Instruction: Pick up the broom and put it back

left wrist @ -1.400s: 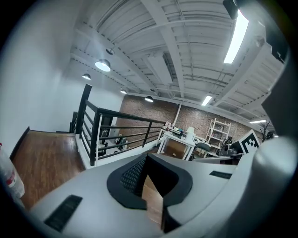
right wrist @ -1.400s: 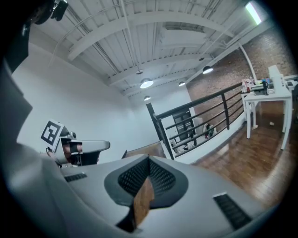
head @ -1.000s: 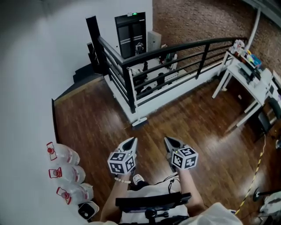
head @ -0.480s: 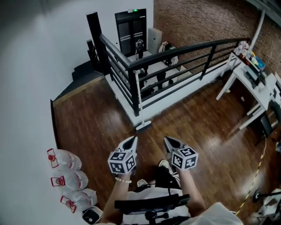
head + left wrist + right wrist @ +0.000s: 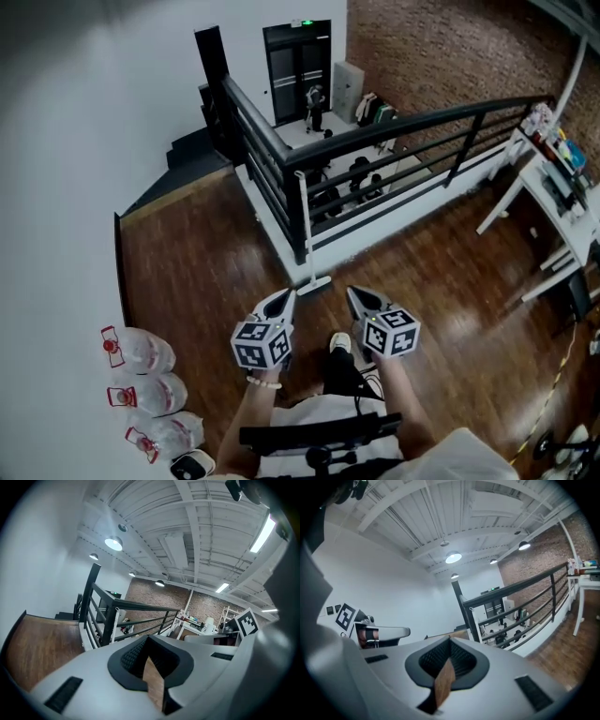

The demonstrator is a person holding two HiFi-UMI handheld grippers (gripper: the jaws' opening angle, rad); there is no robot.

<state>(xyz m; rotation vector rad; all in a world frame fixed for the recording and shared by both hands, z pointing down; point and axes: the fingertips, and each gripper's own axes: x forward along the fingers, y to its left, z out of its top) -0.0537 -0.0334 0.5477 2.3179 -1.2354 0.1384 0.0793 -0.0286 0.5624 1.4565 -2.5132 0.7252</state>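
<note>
The broom leans upright against the black railing post (image 5: 299,211). Its flat pale head (image 5: 314,284) rests on the wood floor at the post's foot, and its thin white handle (image 5: 115,623) runs up beside the post. My left gripper (image 5: 283,300) and right gripper (image 5: 355,297) are held side by side just short of the broom head, pointing at it. The jaws of both are shut with nothing between them. In the right gripper view the white handle (image 5: 475,619) shows next to the post.
A black stair railing (image 5: 403,122) runs right from the post above a lower floor. Three water jugs (image 5: 141,354) lie by the white wall at left. A white table (image 5: 562,192) stands at right. A yellow cable (image 5: 555,389) crosses the floor.
I have walked toward the railing. The post and the broom head have come closer to both grippers, and the jugs have slid back along the wall. Both grippers stay shut.
</note>
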